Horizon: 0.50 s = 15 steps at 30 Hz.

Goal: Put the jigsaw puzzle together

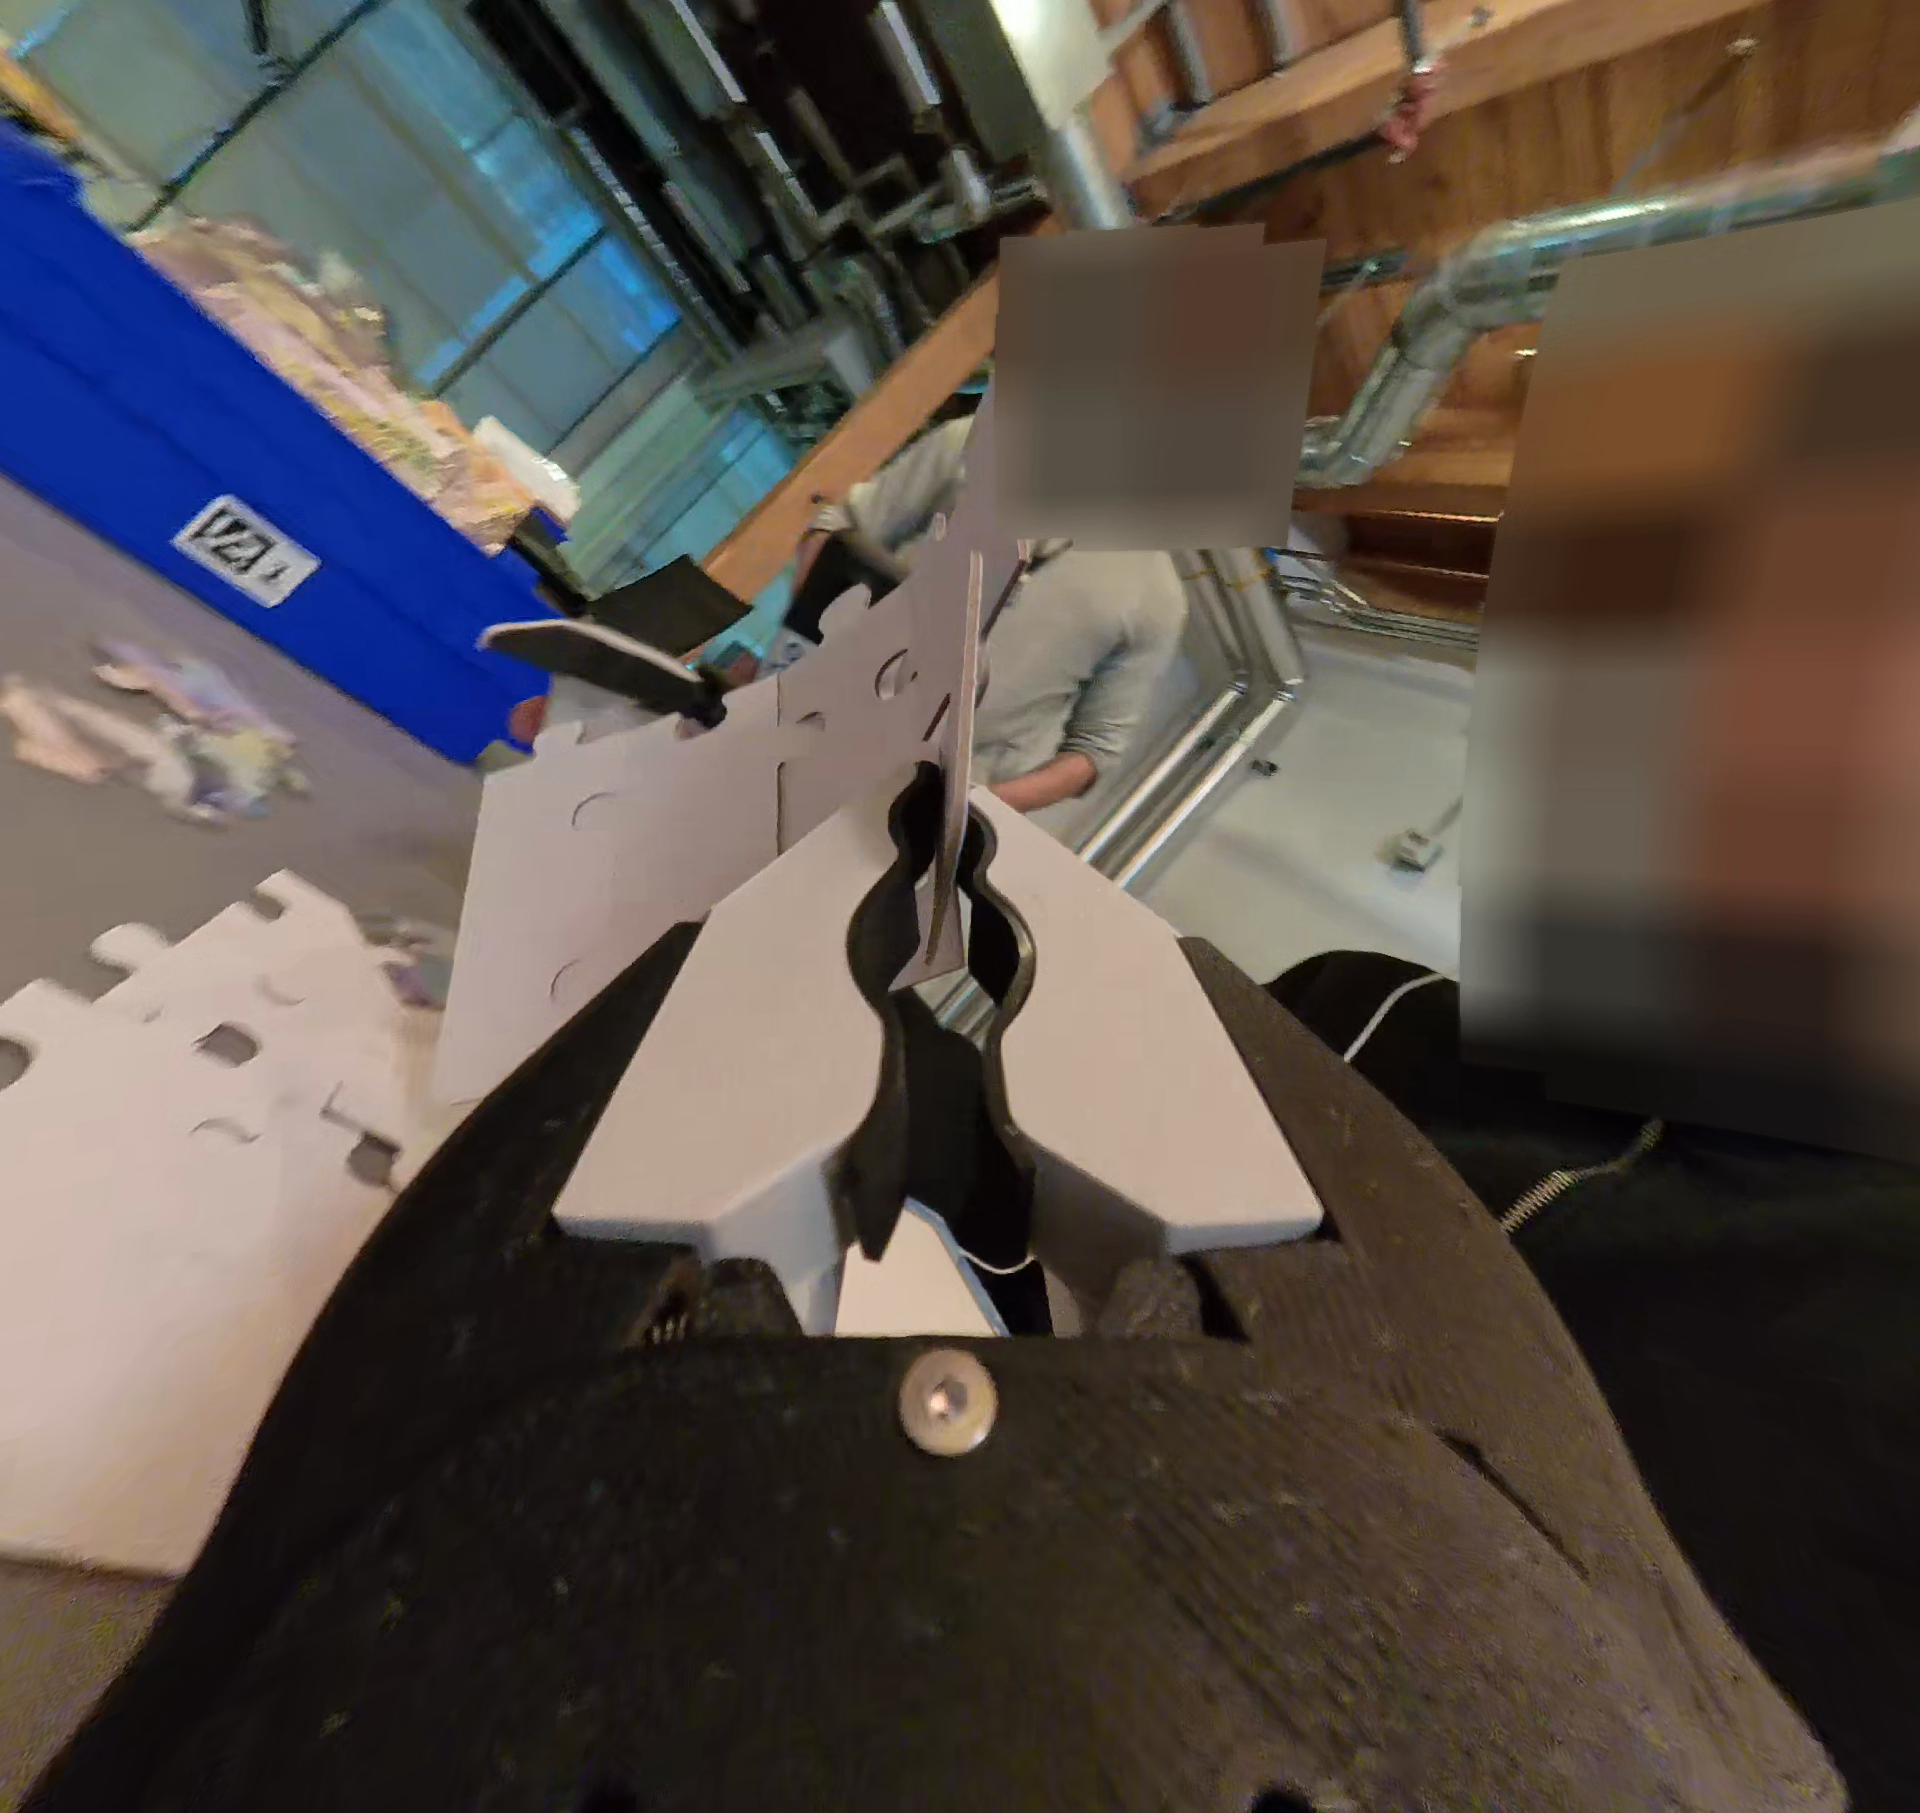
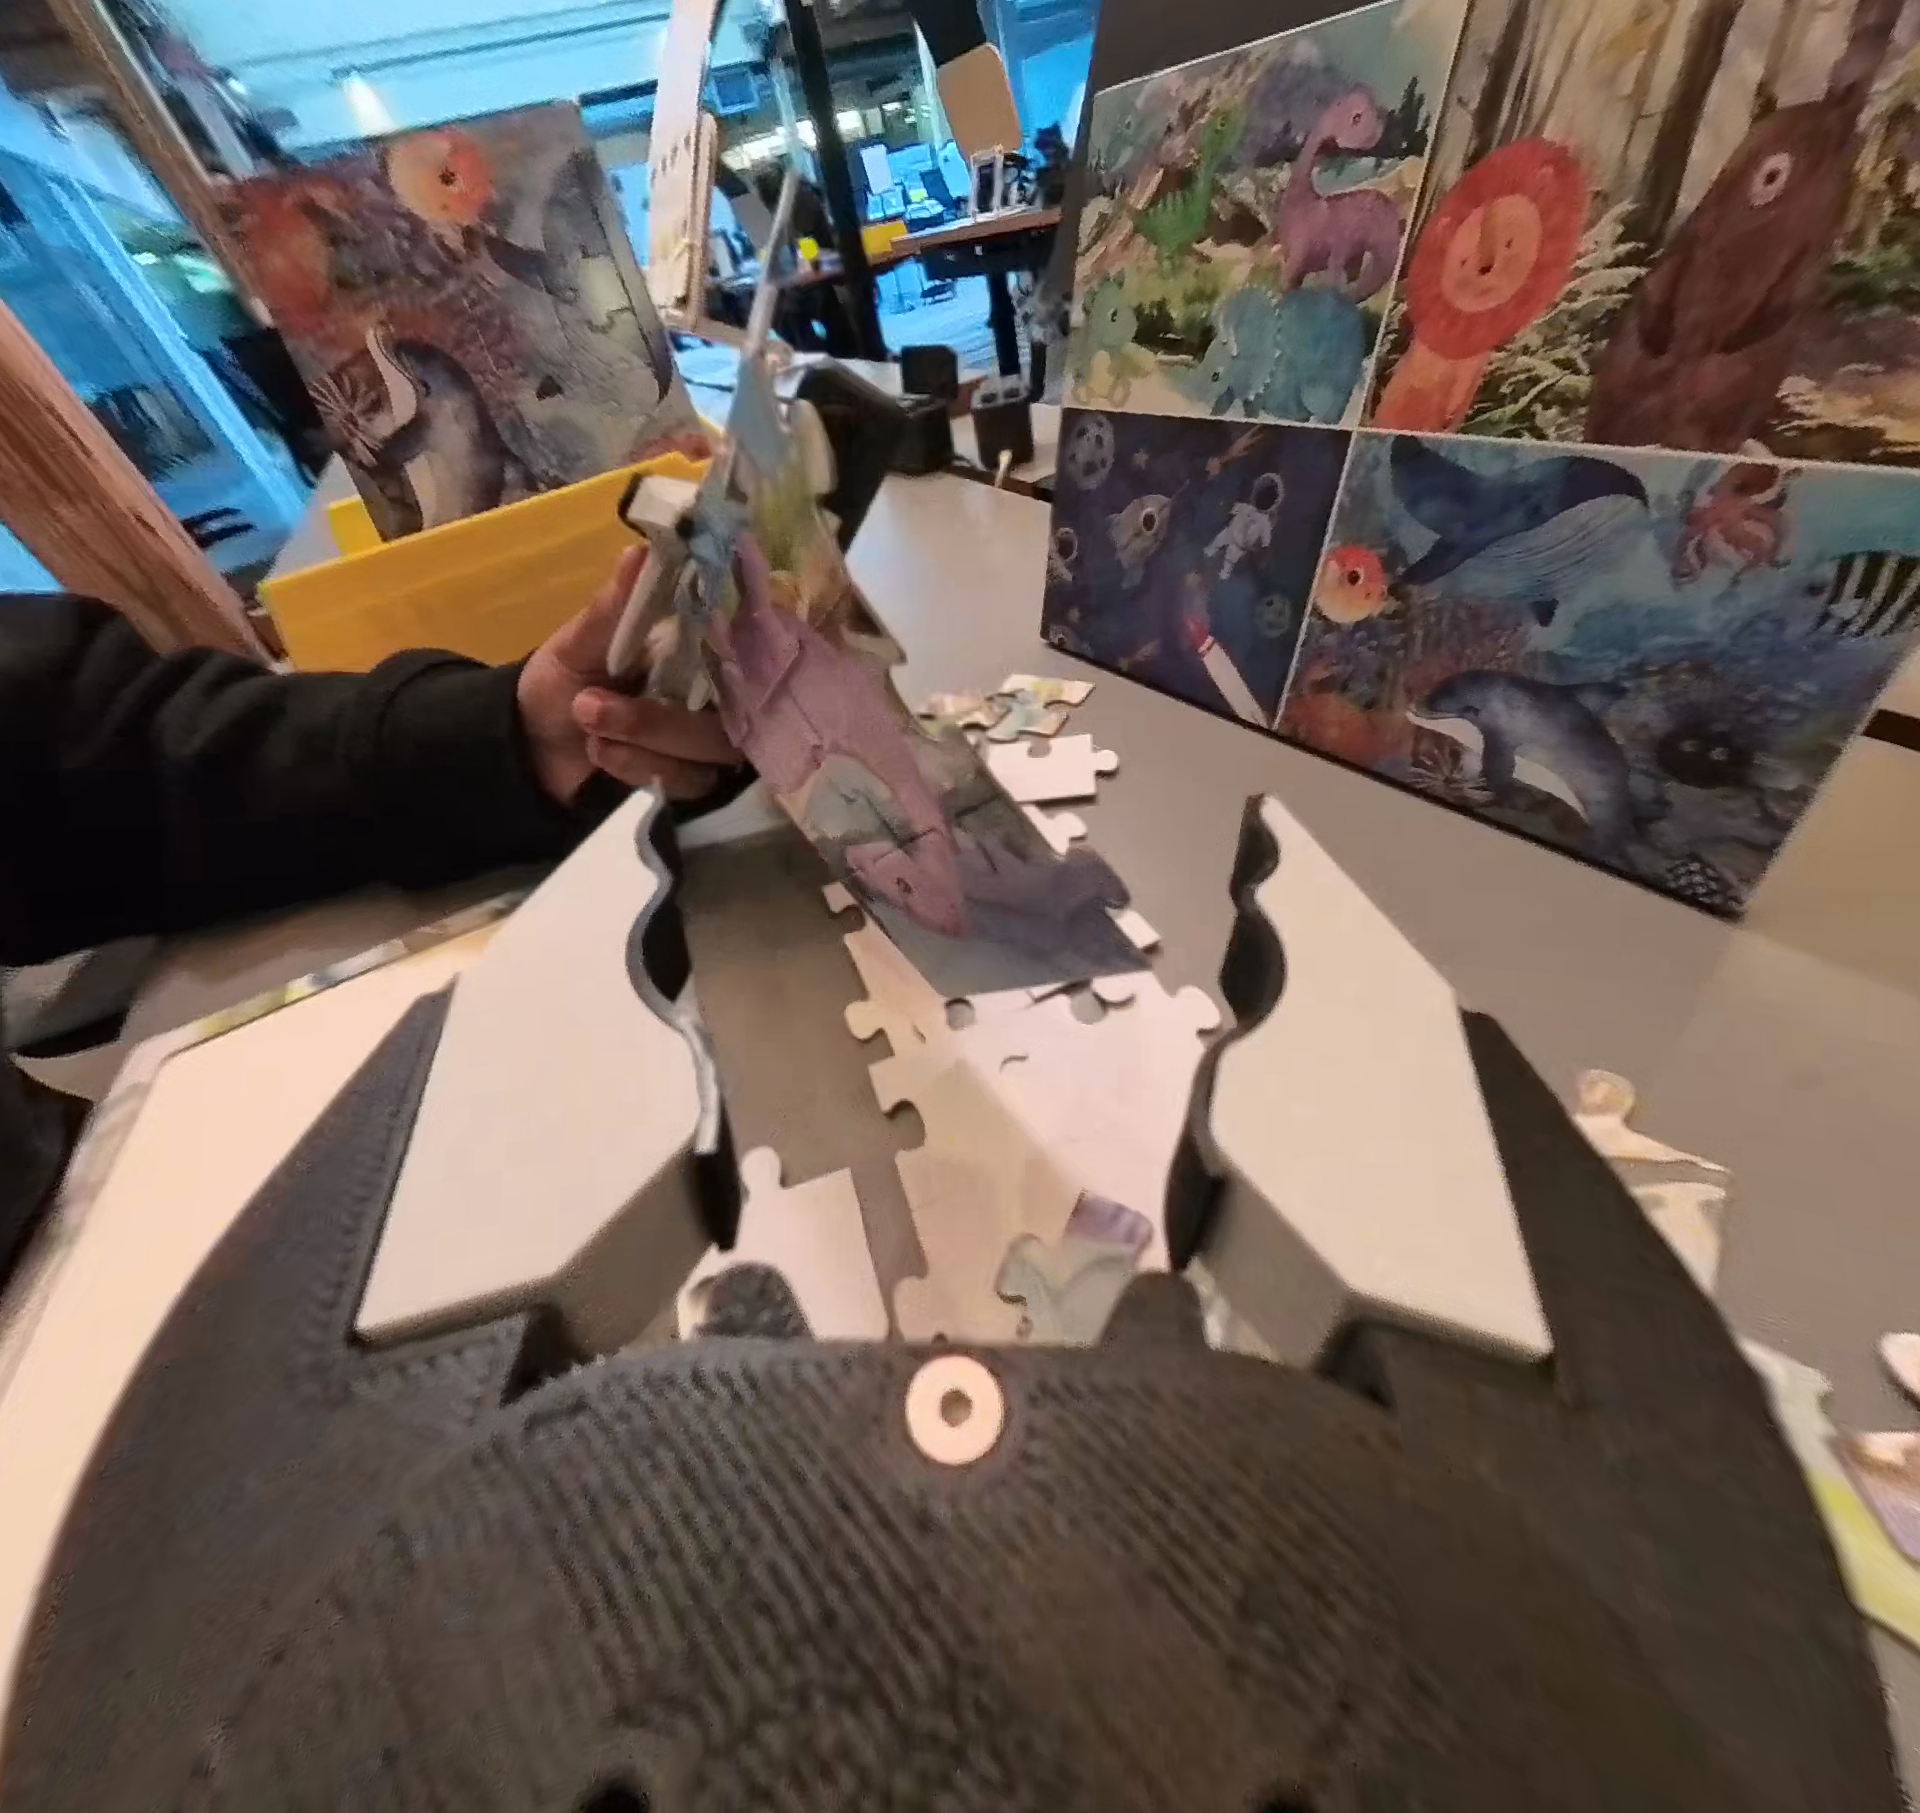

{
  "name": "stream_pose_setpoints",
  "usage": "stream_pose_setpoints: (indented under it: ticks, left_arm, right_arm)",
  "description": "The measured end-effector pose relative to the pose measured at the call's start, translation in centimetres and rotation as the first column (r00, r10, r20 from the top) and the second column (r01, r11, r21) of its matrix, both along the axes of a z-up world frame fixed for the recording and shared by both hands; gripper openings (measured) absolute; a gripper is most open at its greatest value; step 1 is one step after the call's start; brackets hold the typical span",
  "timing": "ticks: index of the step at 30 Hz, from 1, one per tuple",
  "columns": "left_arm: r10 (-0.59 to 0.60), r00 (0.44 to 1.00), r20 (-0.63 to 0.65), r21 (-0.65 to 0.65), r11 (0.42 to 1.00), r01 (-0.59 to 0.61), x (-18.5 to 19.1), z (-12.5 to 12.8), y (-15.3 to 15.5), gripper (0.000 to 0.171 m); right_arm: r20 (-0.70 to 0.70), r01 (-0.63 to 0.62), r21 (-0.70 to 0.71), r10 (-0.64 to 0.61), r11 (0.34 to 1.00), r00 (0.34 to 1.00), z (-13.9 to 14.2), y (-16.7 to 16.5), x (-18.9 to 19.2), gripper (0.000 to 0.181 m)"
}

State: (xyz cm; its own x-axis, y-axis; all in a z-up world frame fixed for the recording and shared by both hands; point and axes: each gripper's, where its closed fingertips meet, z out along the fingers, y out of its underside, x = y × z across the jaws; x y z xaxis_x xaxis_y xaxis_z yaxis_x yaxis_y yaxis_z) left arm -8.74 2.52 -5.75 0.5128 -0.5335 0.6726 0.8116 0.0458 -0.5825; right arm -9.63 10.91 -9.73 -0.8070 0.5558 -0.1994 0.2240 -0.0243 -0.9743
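Note:
My left gripper (image 1: 951,833) is shut on the edge of a joined puzzle section (image 1: 644,828) and holds it tilted up, with its white back towards the left wrist camera. In the right wrist view the same gripper (image 2: 691,542), held in a hand (image 2: 592,703), shows the section's purple and blue picture side (image 2: 842,755). The section's lower end touches the grey table (image 2: 1403,932). My right gripper (image 2: 956,880) is open and empty above face-down white pieces (image 2: 1049,1067). A second face-down joined section (image 1: 156,1192) lies flat at the left.
A puzzle box (image 2: 1507,413) with animal pictures stands at the right. A yellow bin (image 2: 499,568) holds a picture board (image 2: 468,309) at the left. A blue bin (image 1: 156,433) and loose pieces (image 1: 156,724) sit farther off. People stand behind the table.

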Motion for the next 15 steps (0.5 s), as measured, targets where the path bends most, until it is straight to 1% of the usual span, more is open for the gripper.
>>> stream_pose_setpoints:
  ticks: [4, 7, 10, 13, 15]
  left_arm:
    - [-0.027, 0.999, -0.025, 0.04, 0.999, 0.028, 0.8, 0.7, -0.1, 0.0]
    - [-0.041, 0.999, -0.021, 0.029, 0.999, 0.041, 1.1, 0.5, 0.1, 0.0]
    - [-0.04, 0.999, -0.03, 0.0, 0.999, 0.04, 1.2, 0.1, 0.4, 0.0]
    - [-0.035, 0.998, -0.043, -0.026, 0.999, 0.034, 1.3, -0.1, 0.7, 0.0]
    - [-0.025, 0.998, -0.051, -0.05, 0.998, 0.023, 1.3, -0.4, 1.0, 0.0]
  right_arm:
    - [0.045, -0.095, -0.104, 0.1, 0.99, 0.994, 0.4, -1.1, 0.8, 0.1]
    - [0.035, -0.144, -0.096, 0.148, 0.985, 0.988, 0.3, -2.4, 1.4, 0.091]
    - [0.019, -0.162, -0.052, 0.163, 0.985, 0.986, 0.1, -3.1, 1.8, 0.075]
    - [-0.005, -0.172, -0.061, 0.172, 0.983, 0.985, 0.7, -3.2, 2.1, 0.064]
    - [-0.025, -0.199, -0.077, 0.198, 0.977, 0.98, 1.4, -3.3, 2.5, 0.053]
